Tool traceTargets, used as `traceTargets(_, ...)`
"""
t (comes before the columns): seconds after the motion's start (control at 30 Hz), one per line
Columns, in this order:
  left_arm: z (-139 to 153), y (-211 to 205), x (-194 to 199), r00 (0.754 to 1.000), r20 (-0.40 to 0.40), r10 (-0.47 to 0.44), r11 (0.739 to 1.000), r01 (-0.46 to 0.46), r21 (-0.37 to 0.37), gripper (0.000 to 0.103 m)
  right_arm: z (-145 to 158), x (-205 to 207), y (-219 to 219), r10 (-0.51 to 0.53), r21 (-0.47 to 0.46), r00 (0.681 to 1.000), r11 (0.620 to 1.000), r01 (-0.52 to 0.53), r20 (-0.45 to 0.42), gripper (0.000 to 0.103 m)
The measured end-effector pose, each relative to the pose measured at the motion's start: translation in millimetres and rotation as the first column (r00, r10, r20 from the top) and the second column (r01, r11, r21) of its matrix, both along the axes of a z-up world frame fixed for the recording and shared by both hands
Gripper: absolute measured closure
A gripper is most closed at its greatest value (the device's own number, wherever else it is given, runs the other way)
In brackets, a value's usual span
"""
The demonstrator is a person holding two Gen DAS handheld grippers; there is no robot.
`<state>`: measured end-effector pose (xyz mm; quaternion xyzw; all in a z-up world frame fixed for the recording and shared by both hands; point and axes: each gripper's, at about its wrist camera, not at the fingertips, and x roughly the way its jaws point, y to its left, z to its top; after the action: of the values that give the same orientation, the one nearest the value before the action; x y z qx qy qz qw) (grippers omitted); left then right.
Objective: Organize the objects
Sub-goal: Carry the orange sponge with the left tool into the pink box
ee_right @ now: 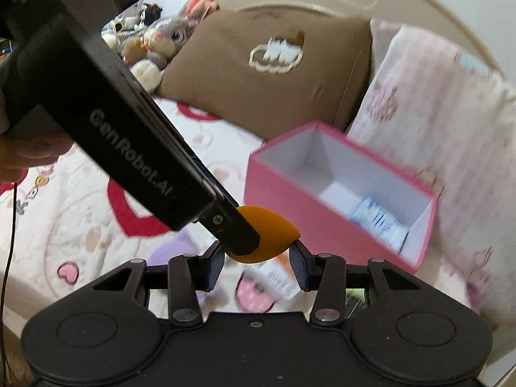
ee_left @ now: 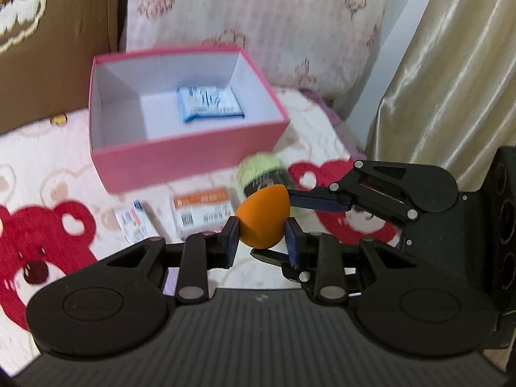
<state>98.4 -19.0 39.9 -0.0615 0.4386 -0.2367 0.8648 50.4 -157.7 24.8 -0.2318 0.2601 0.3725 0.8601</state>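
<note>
Both tongs meet at the orange sponge (ee_left: 262, 219): my left gripper (ee_left: 262, 237) squeezes its soft, light belly, my right gripper (ee_right: 257, 258) gapes around it — hold the middle.

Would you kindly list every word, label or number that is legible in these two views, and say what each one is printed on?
"GenRobot.AI": on the side of the left gripper, seen from the right wrist; its last letters are blurred.
Blue packet in the pink box: print too blurred to read.
Orange-banded white box: barcode and text unreadable.
Small white box: unreadable.
</note>
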Motion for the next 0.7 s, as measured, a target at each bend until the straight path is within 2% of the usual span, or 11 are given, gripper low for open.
traceTargets(0.23, 31, 2, 37, 1.0, 0.015, 0.011, 1.0, -0.011, 0.028, 0.074, 29, 36, 11, -0.026, 0.02, 1.0, 0.999, 0.026, 0.013, 0.054)
traceTargets(0.4, 40, 7, 75, 0.999, 0.01, 0.037, 0.999, -0.037, 0.034, 0.074, 40, 76, 17, -0.057, 0.06, 0.998, 0.996, 0.06, -0.038, 0.054)
traceTargets(0.57, 33, 18, 124, 0.995, -0.053, 0.082, 0.996, -0.081, 0.023, 0.074, 38, 120, 30, -0.072, 0.055, 0.992, 0.996, 0.077, -0.101, 0.054)
traceTargets(0.7, 15, 22, 164, 0.99, -0.075, 0.116, 0.993, -0.115, 0.017, 0.073, 26, 165, 40, -0.11, 0.051, 0.977, 0.991, 0.121, -0.182, 0.054)
